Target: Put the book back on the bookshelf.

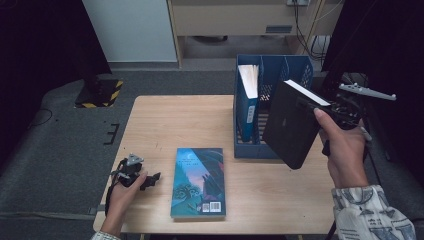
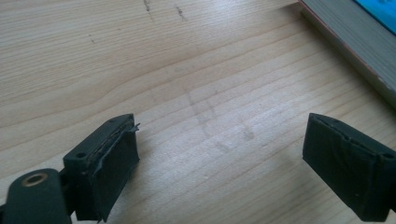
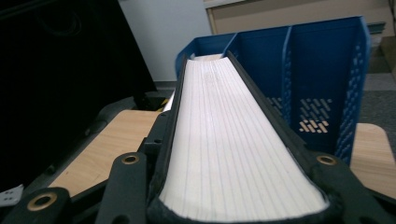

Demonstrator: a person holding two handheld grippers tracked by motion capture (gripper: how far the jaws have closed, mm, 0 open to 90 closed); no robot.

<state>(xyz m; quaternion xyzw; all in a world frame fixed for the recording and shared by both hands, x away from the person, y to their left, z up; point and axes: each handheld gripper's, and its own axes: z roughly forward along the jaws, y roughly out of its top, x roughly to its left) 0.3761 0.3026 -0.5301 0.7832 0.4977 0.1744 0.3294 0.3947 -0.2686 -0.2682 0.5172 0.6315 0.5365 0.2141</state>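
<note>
Right tongs [image 1: 320, 107]: clamped on the black book [image 1: 292, 125], 1 jaw on each cover, in the person's right hand [image 1: 345, 150].
Black book: held off the counter [image 1: 150, 120], tilted, its white page edge uppermost; it hangs just in front of the blue file rack [image 1: 300, 67], overlapping the rack's right half in the high view.
Right gripper view: the page block [image 3: 233, 135] runs away from the camera between both jaws, black covers on each side, aimed toward the blue rack [image 3: 322, 79]; whether the book's far end touches the rack I cannot tell.
Blue file rack: upright at the far right of the counter, divided into slots; 1 blue-spined book [image 1: 248, 100] stands in the left slot, pages up.
Left tongs [image 1: 150, 179]: wide apart, holding nothing, low over the near-left of the counter, in the left hand [image 1: 125, 192].
Left gripper view: both pads [image 2: 114, 163] frame bare wood [image 2: 201, 93]; the edge of the flat book [image 2: 355, 42] sits at upper right.
Flat book [image 1: 198, 182]: lies cover-up near the front middle of the counter, blue and dark artwork, barcode at the near edge; just beside the left tongs, not touching them.
Gap: the flat book and the rack sit near each other, apart.
</note>
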